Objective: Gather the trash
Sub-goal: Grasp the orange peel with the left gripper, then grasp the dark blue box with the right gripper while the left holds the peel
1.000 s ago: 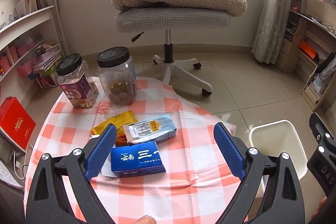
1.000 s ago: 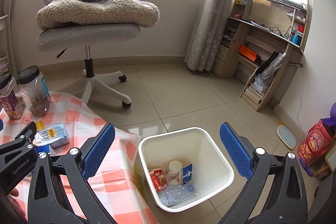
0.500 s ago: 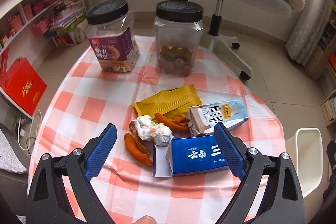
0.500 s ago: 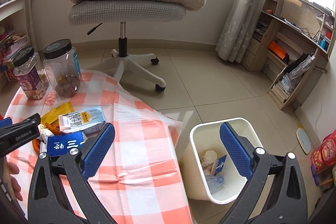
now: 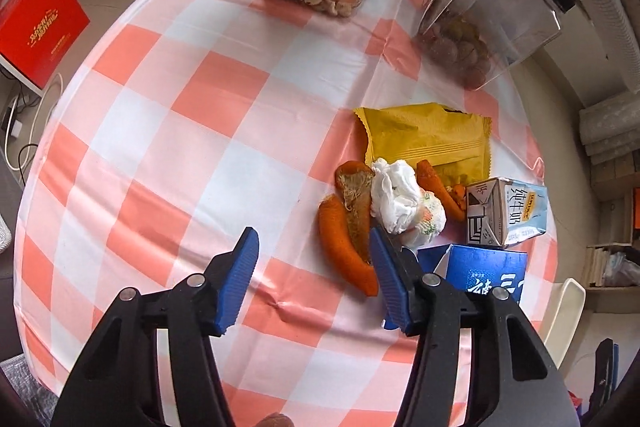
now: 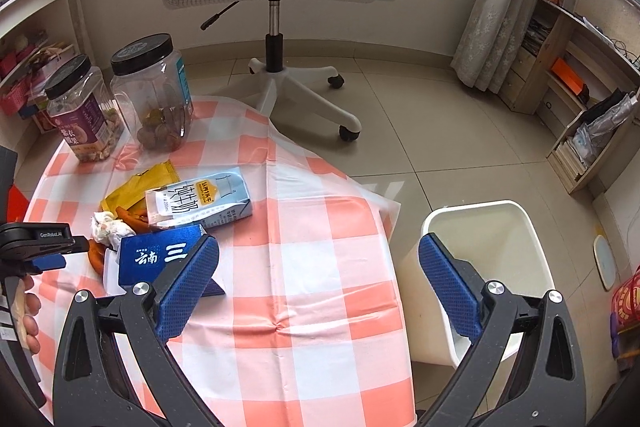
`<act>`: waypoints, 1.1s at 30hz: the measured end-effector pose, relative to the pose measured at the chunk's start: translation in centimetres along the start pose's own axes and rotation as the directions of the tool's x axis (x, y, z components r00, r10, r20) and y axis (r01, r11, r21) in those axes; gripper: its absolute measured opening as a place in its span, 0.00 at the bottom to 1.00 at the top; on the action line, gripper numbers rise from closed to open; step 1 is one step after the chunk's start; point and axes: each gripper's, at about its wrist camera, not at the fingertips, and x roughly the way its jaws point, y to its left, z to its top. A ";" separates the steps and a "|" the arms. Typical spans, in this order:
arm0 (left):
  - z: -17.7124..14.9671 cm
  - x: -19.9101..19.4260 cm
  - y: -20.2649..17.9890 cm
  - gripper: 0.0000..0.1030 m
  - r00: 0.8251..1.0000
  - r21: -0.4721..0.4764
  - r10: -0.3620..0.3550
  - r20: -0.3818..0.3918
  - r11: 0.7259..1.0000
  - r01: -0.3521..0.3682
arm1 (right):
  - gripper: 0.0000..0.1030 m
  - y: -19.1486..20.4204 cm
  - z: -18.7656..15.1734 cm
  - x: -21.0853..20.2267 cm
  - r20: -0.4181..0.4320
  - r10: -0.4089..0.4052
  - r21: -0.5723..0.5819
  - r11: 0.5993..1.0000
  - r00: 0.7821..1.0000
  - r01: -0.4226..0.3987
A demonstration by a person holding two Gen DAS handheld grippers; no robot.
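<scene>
A round table with a pink-checked cloth (image 5: 168,131) is holding a small heap of trash, and the crumpled white tissue (image 5: 404,203) is sitting at its centre. The left gripper (image 5: 314,263) is hovering just short of the tissue with its tongs apart and empty. An orange peel strip (image 5: 344,243) is lying just left of the tissue, its long axis pointing roughly along the gripper's reach, slightly right of the gap's centre; the right blue pad (image 5: 386,275) appears to be close to it, though contact is hard to judge. The right gripper (image 6: 316,285), also apart and empty, is waiting farther from the tissue, between the table and the white bin (image 6: 532,247).
</scene>
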 end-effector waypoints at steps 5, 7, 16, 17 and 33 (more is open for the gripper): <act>0.1 1.4 -0.6 0.54 1.000 0.004 0.004 -0.006 1.000 -0.004 | 0.93 0.1 -0.2 0.4 -0.015 0.001 -0.010 1.000 1.000 -0.001; 0.1 2.3 -0.6 0.54 1.000 -0.001 -0.019 -0.019 1.000 0.019 | 0.93 0.3 -0.3 0.5 -0.020 0.000 -0.015 1.000 1.000 0.000; -0.7 2.7 -0.9 0.16 0.999 0.124 0.034 0.011 0.992 -0.035 | 0.93 3.5 -0.6 2.6 -0.061 0.112 -0.106 0.987 0.992 -0.118; -0.7 2.4 -0.3 0.15 1.000 0.114 0.026 0.004 0.993 -0.026 | 0.93 4.1 -0.7 2.9 -0.073 0.133 -0.125 0.982 0.988 -0.141; -1.0 -9.0 1.9 0.15 0.982 0.152 -0.070 0.177 0.987 0.043 | 0.93 7.6 -1.7 10.5 -0.265 0.546 0.115 0.837 0.795 -0.536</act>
